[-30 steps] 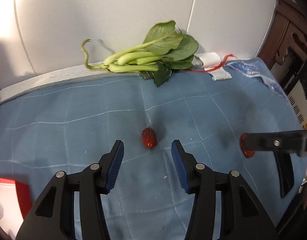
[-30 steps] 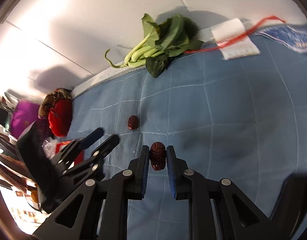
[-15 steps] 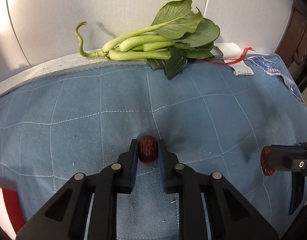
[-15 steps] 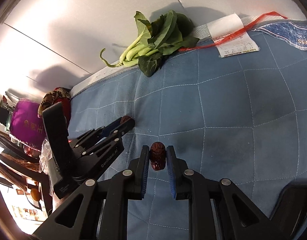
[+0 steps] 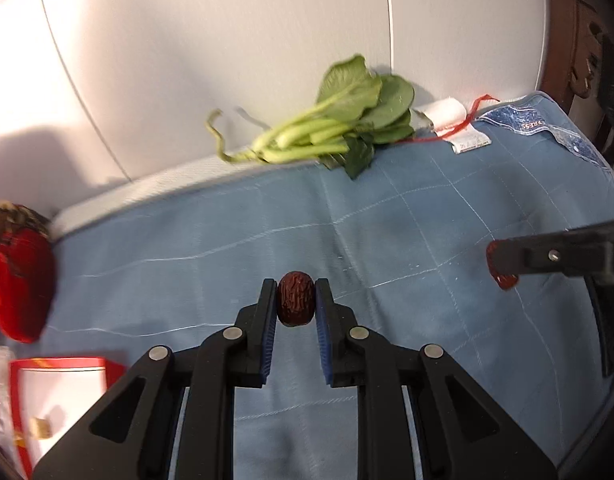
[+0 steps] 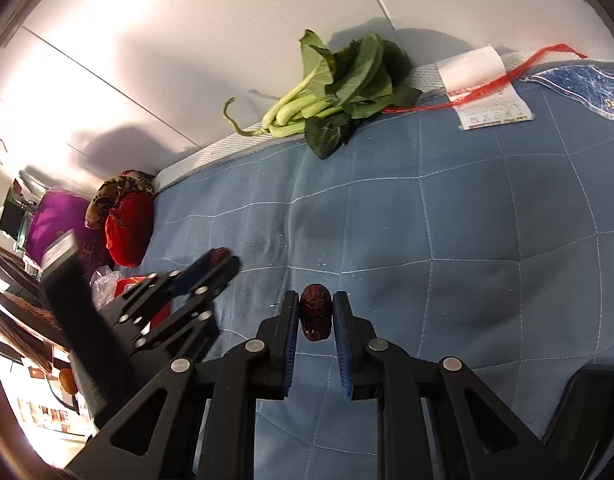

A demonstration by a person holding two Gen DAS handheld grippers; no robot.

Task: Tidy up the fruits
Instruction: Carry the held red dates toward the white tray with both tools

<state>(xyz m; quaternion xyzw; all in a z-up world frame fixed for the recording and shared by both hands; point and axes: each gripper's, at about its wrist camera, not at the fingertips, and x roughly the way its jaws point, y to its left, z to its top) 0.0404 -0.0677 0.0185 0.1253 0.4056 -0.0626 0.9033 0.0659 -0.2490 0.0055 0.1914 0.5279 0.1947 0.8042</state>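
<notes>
A: Progress on sorting the fruit looks early. Each gripper holds one wrinkled dark red fruit, likely a dried date, above the blue quilted mat (image 5: 387,232). No other loose fruit shows on the mat.

B: Where would they go?

A: A red-edged white box (image 5: 59,384) sits near the left edge of the mat in the left wrist view. I judge it the likely target, though blur leaves its contents unclear. Neither date is in it yet, so both placements remain.

B: And the fingers?

A: The left gripper (image 5: 296,300) is closed on its date (image 5: 295,299), both blue pads pressing the sides, the fruit at the very tips. The right gripper (image 6: 315,314) is likewise clamped on the second date (image 6: 315,312), held upright between its pads.

B: Anything else nearby?

A: A bunch of leafy greens (image 6: 331,88) lies at the far edge against the white wall, well apart from both grippers. A red cushion (image 6: 127,232) rests at the far left.
</notes>
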